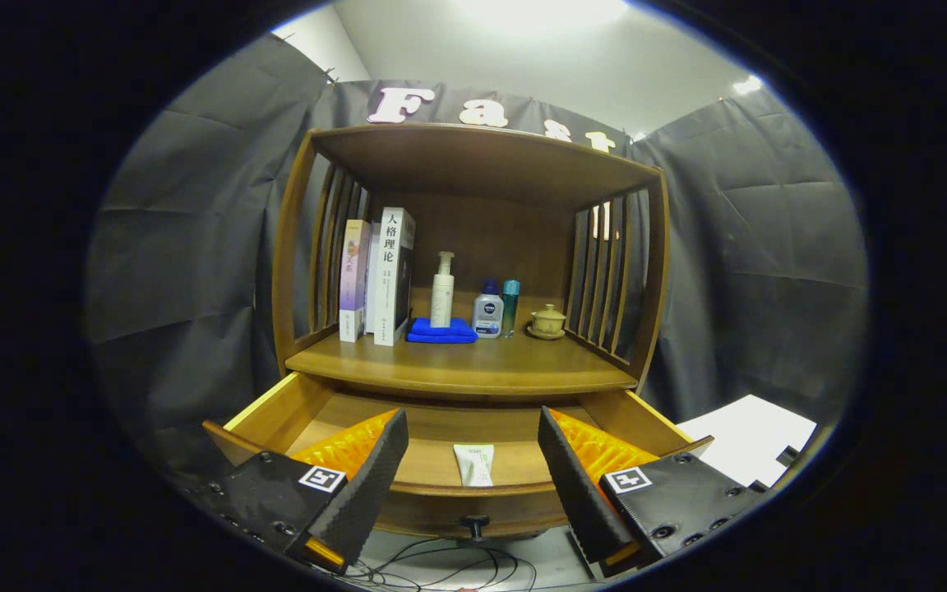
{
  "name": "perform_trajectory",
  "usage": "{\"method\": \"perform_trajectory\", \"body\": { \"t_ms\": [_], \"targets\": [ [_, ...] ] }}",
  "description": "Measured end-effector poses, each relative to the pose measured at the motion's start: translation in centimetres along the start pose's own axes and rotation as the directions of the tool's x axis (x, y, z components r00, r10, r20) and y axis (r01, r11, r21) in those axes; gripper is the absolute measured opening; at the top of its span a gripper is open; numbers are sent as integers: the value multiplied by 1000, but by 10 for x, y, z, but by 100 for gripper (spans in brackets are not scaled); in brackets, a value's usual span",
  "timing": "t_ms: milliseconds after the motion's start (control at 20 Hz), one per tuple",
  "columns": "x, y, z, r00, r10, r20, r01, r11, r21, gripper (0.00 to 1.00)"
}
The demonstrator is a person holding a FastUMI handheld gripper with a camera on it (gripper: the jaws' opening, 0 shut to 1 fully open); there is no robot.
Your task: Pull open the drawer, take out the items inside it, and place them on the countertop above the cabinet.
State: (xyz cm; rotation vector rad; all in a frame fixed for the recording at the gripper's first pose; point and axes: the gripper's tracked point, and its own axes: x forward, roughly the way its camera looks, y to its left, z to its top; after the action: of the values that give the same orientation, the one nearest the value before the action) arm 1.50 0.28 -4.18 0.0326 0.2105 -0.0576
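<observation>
Gripper view.

Item: drawer, wooden, standing pulled out from the cabinet below the countertop. Small dark knob at the middle of its front.

Item: tube, one, pale, lying flat on the drawer floor near the front wall, roughly centred and lengthwise front to back. No other contents can be made out; the fingers hide the drawer's two near corners.

Handling, as judged: light, soft-walled, likely smooth and liable to slip or flatten under a hard squeeze. Best hold appears to be across its narrow width at mid-body, with moderate pressure. Because it lies flat on the wood, the tips would need to reach the floor on either side.

Item: gripper, fingers spread wide, holding nothing. The tube sits between the two fingers and slightly ahead of them, touching neither.

Countertop holdings: books upright at the left, a blue cloth, a pump bottle standing on or just behind the cloth, two small bottles, a lidded cup on a saucer. Bare wood remains along the front edge for setting the tube down.
</observation>
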Motion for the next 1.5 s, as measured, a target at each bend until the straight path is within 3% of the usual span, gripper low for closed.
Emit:
{"method": "perform_trajectory", "body": {
  "t_ms": [400,750,1500],
  "targets": [
    [50,-15,14,987,-92,-129,102,992,80,99],
    [96,-23,-11,940,-96,-328,121,991,57,99],
    [141,-13,-113,734,-39,-678,100,994,50,99]
  ]
}}
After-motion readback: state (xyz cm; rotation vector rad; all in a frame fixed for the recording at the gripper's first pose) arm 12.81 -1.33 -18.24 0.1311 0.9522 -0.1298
